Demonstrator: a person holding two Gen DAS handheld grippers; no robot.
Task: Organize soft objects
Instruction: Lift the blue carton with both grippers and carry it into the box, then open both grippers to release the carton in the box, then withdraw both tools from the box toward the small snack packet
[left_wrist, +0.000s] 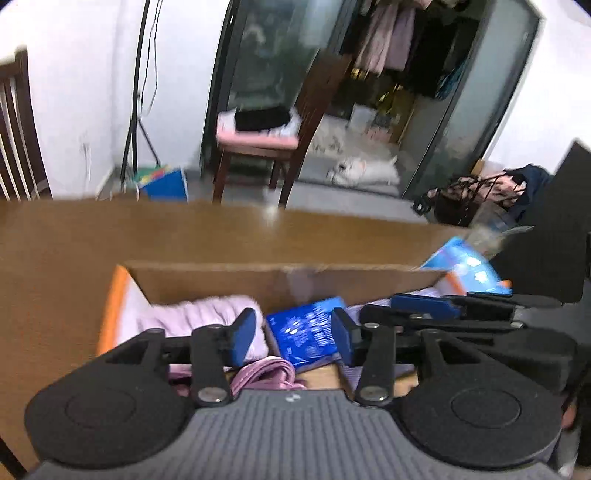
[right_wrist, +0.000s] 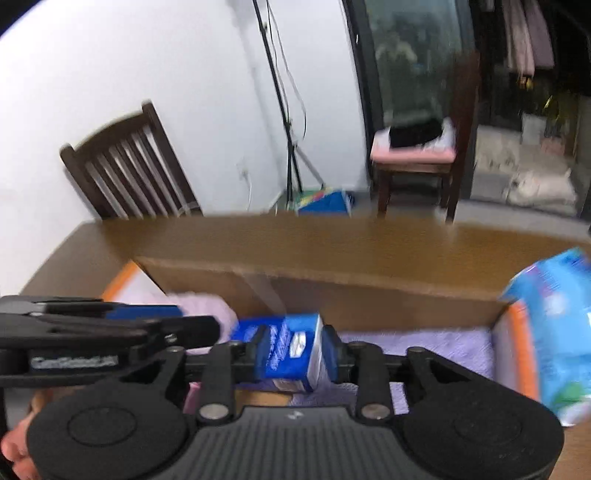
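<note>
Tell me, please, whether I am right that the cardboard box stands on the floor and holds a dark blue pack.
Not quite: the cardboard box stands on the brown table, not on the floor, as the right wrist view shows. It does hold the dark blue pack.

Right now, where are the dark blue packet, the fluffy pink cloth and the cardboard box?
Dark blue packet (right_wrist: 291, 350): right wrist view, its printed front face.
Fluffy pink cloth (left_wrist: 207, 314): left wrist view, its ribbed top.
Cardboard box (left_wrist: 229, 284): left wrist view, its far inner wall.

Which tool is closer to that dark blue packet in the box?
Right. The right tool has the dark blue packet between its fingers; the left tool hangs just beside it, jaws open.
</note>
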